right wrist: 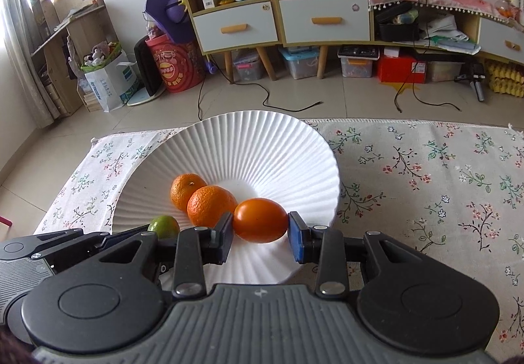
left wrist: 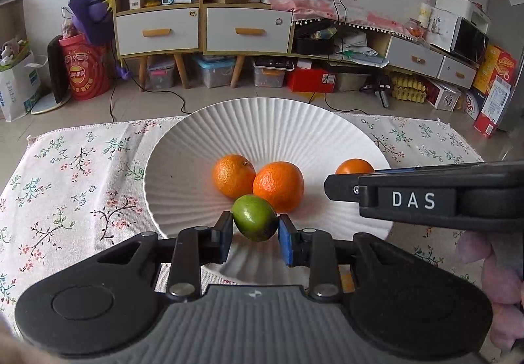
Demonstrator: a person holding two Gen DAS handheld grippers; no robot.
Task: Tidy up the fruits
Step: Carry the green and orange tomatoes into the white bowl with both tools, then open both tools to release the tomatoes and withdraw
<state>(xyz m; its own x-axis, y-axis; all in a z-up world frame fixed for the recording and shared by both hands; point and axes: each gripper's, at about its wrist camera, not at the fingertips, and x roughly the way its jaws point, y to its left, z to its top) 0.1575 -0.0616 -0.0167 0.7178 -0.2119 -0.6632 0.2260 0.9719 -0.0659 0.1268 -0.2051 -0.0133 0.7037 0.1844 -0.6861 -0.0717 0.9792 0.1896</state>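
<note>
**Reader:** What is sitting closest to the cameras?

**Describer:** In each wrist view, the black two-finger gripper body is filling the bottom. The left gripper (left wrist: 255,230) is pressing its pads against both sides of a small green round lime (left wrist: 255,217). The right gripper (right wrist: 260,230) is clamping a smooth orange oval fruit (right wrist: 260,220) in the same way.

**Reader:** Where are the fruits in relation to the dish?

**Describer:** Both held fruits are over the near part of a white ribbed ceramic plate (left wrist: 271,121), which is resting on a floral-print cloth (left wrist: 72,167). Whether either held fruit is touching the plate, I cannot tell. Two dimpled orange mandarins (left wrist: 233,175) (left wrist: 278,186) are lying in the plate's centre, touching each other, just behind the lime.

**Reader:** What could be going wrong from here?

**Describer:** Several things, in my judgement. The two grippers are working very near each other, so a sideways move is risking a collision between them. The pads are holding round, smooth skins, so either fruit could be slipping out if the squeeze loosens early. A fruit let go on the plate's sloping ribs would likely be rolling inward and knocking the mandarins. Pushing down on the near rim could be tipping the plate.
</note>
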